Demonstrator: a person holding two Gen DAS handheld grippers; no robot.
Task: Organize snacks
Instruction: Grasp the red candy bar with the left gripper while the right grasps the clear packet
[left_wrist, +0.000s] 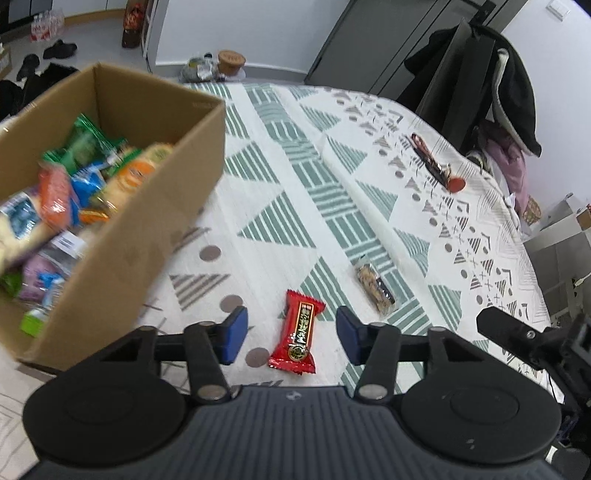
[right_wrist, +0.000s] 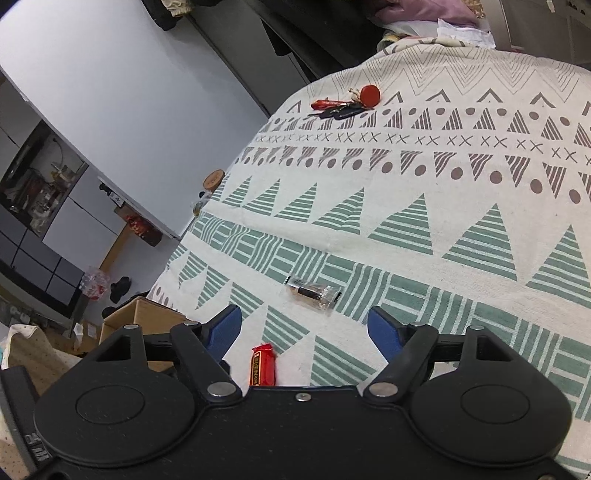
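Note:
A red snack bar (left_wrist: 296, 334) lies on the patterned tablecloth (left_wrist: 280, 192), right between the blue pads of my left gripper (left_wrist: 291, 334), which is open and hovers over it. A clear-wrapped brown snack (left_wrist: 375, 288) lies a little to its right. The cardboard box (left_wrist: 147, 206) on the left holds several snack packets (left_wrist: 59, 195). In the right wrist view my right gripper (right_wrist: 304, 328) is open and holds nothing; the clear-wrapped snack (right_wrist: 313, 293) lies just ahead of it and the red snack bar (right_wrist: 263, 364) sits near its left finger. The cardboard box (right_wrist: 147, 314) shows at lower left.
A bunch of keys with a red round tag (left_wrist: 437, 166) lies at the far side of the table (right_wrist: 347, 103). A chair draped with dark clothing (left_wrist: 491, 85) stands beyond the far edge. My right gripper's body (left_wrist: 535, 339) shows at the lower right of the left wrist view.

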